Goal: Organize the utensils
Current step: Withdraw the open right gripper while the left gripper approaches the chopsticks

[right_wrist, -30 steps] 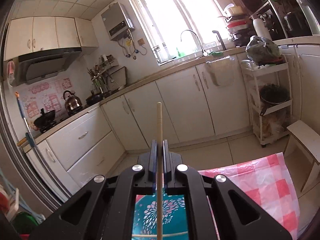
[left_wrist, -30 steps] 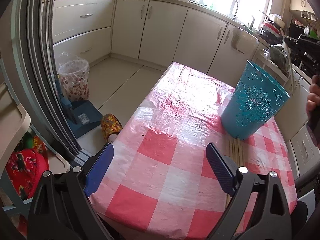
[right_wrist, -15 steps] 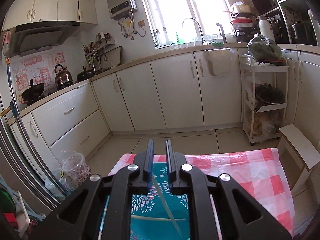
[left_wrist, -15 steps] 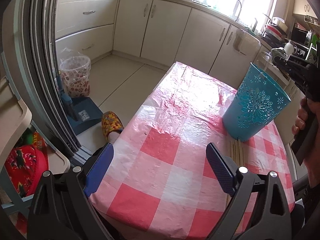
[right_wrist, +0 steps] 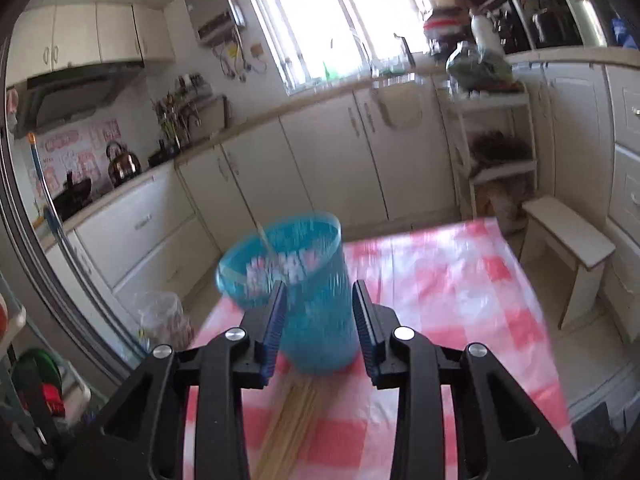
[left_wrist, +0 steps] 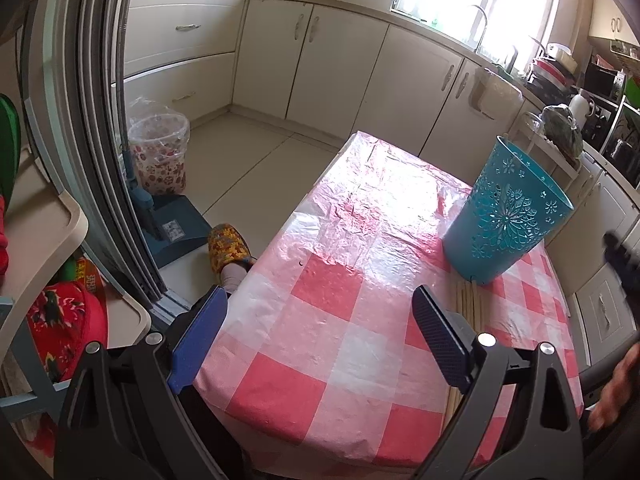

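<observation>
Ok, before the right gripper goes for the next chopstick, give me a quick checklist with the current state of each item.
1. Right gripper open and empty: ok.
2. Left gripper open, holding nothing, short of the pile: ok.
3. Teal basket upright on the table: ok.
4. Loose chopsticks lying on the cloth in front of the basket, within view: ok.
5. Chopstick in the basket leaning on the rim, settled: cannot tell, the right wrist view is blurred.
6. How many chopsticks remain: cannot tell.
</observation>
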Motion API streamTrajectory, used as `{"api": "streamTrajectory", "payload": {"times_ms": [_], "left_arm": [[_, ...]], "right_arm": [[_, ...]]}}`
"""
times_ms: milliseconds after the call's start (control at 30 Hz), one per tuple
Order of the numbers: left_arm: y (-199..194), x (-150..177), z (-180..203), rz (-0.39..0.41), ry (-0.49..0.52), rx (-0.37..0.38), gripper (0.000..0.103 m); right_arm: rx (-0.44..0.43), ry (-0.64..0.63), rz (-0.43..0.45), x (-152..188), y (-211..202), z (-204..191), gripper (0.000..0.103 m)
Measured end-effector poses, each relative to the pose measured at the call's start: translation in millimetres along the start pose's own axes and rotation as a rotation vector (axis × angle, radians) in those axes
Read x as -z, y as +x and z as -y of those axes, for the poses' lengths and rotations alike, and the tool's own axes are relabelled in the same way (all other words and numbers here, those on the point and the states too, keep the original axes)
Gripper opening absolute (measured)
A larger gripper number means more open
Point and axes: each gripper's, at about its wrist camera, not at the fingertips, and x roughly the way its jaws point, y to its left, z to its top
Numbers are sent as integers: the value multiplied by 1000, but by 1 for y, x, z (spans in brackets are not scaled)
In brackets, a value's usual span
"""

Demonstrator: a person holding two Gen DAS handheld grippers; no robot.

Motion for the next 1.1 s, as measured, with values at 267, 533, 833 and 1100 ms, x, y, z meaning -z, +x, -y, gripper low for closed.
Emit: {"api": "streamTrajectory", "payload": {"times_ms": [267, 533, 833, 1100], "left_arm": [[-7, 7, 7, -8, 36, 10, 91], [-2, 8, 4, -25, 32, 11, 91], [21, 12, 41, -124, 134, 98, 91], [73, 20, 110, -223, 333, 78, 91]], "right_arm": [[1, -3, -337, 70, 80, -15, 15], [81, -72, -378, 82, 100, -21, 11], [55, -232, -427, 83, 103, -24, 9], [47, -196, -423, 82, 76, 22, 8]]}}
